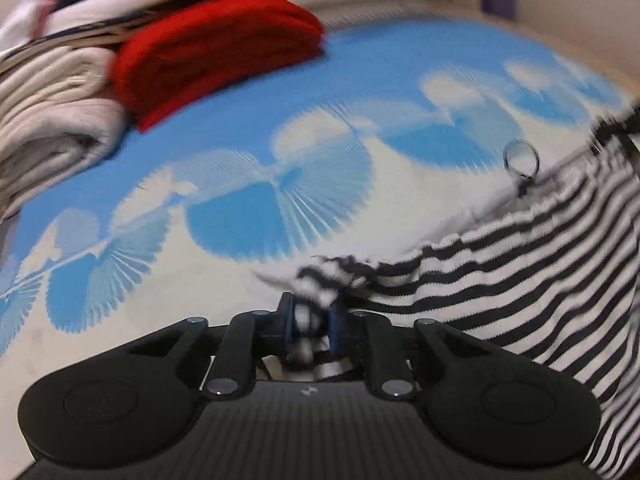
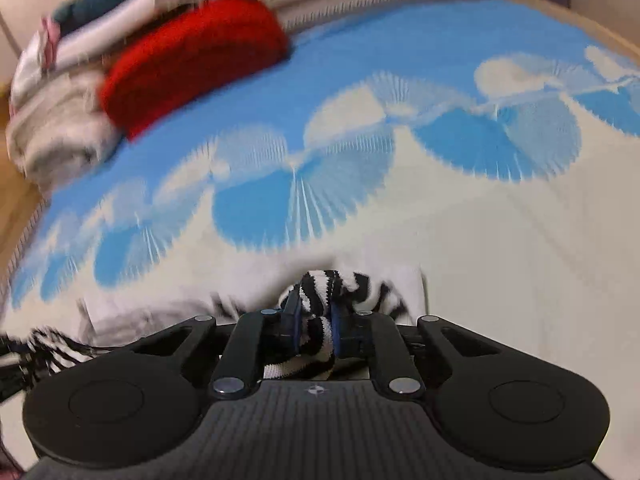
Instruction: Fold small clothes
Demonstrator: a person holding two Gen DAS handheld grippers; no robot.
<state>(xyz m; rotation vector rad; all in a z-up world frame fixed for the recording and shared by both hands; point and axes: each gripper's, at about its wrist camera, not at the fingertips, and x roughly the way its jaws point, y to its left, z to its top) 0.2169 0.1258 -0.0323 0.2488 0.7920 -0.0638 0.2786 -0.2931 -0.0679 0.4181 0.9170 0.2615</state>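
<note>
A black-and-white striped garment (image 1: 500, 268) hangs stretched to the right in the left wrist view, with a small metal ring (image 1: 521, 159) on its top edge. My left gripper (image 1: 313, 314) is shut on a bunched corner of it. In the right wrist view my right gripper (image 2: 316, 316) is shut on another bunched part of the striped garment (image 2: 320, 286), which trails off to the lower left. Both views are blurred by motion. The garment is held above a blue and white patterned cloth (image 1: 240, 200).
A pile of folded clothes sits at the far left: a red one (image 1: 216, 56) on top of cream and white ones (image 1: 52, 120); it also shows in the right wrist view (image 2: 188, 60). The patterned cloth (image 2: 500, 240) spreads wide ahead. Clutter lies beyond its far edge.
</note>
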